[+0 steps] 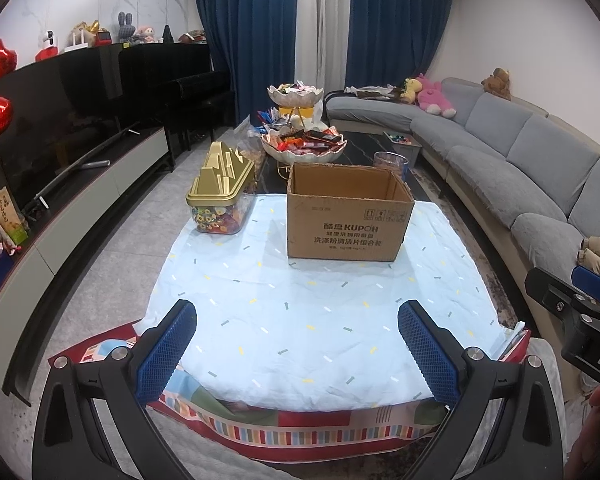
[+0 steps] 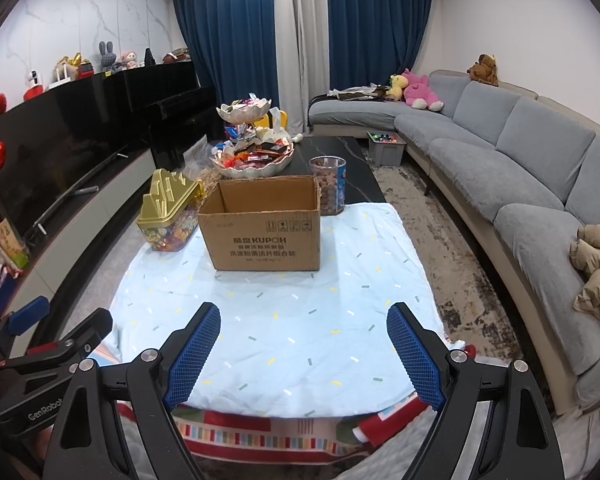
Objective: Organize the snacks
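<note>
Snacks fill a two-tier dish [image 2: 252, 164] on the dark counter [image 2: 352, 176], behind an open cardboard box [image 2: 260, 232] that stands on a pale blue cloth [image 2: 300, 320]. A gold-lidded candy tub [image 2: 168, 216] stands just left of the box, a clear jar [image 2: 330, 190] to its right. Both the left tongs [image 1: 296, 354] and right tongs [image 2: 300, 354] hang wide open and empty above the cloth.

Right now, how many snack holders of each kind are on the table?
Brown cardboard box: 1
Clear candy tub with gold lid: 1
Clear round jar of brown balls: 1
White scalloped bowls of wrapped snacks: 2
Total: 5
</note>
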Demonstrator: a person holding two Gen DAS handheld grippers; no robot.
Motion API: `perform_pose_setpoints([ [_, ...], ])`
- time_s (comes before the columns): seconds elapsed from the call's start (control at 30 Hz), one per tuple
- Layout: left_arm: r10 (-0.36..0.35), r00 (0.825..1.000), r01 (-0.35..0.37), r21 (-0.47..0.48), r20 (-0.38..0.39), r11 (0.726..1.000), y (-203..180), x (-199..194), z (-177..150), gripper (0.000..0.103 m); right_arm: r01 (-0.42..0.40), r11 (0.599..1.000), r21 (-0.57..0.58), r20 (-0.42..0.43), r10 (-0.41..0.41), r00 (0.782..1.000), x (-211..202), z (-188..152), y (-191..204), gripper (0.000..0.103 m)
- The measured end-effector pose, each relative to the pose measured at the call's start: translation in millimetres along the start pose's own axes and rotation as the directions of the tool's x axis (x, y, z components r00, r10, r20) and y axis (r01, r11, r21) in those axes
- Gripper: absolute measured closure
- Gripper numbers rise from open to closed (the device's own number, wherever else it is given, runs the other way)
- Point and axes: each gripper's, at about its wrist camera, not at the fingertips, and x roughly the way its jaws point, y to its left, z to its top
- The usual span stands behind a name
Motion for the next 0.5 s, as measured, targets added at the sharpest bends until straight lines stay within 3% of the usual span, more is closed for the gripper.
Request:
perform_pose_setpoints([
  [0.5, -0.010, 1.000, 0.010, 0.000, -0.003, 1.000, -0.5, 3.8, -1.3, 0.001, -0.001, 1.000, 0.002, -0.001, 0.001, 1.000, 0.8, 0.0, -1.2, 0.017],
])
